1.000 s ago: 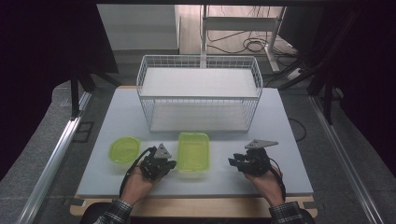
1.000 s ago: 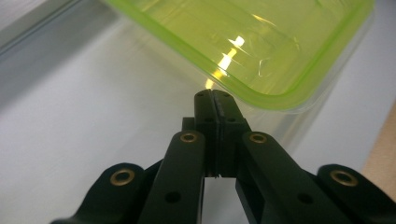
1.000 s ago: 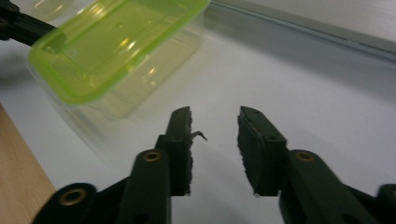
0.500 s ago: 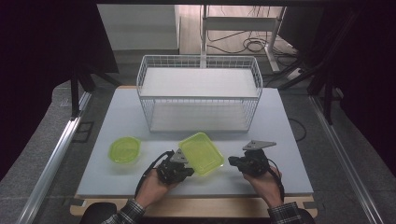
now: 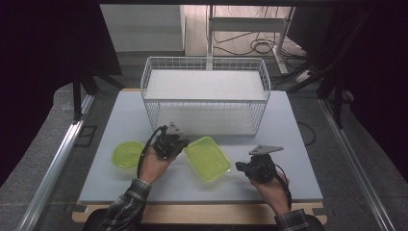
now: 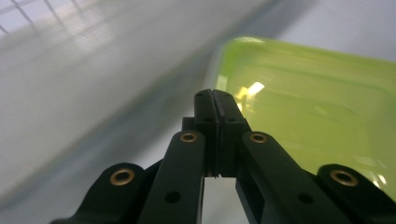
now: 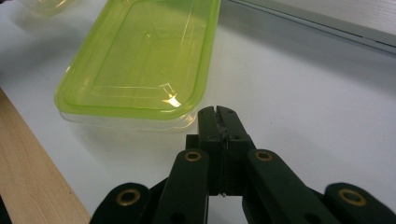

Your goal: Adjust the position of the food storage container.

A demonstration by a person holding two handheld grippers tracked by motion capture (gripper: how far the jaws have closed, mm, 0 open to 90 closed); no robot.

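The green box [image 5: 208, 158] with its lid lay straight a second ago; now it lies turned at a slant on the white table [image 5: 288, 144], between the two hands and in front of the wire basket [image 5: 204, 94]. The left gripper [image 5: 179, 143] has moved up beside its far corner, jaws pressed together on nothing, so I think it nudged the box round, though that view is blurry. The right gripper [image 5: 239, 166] has just closed its jaws, also on nothing, just beside the box. The round green bowl [image 5: 127, 154] sits by itself. The box looks ready to be picked up.
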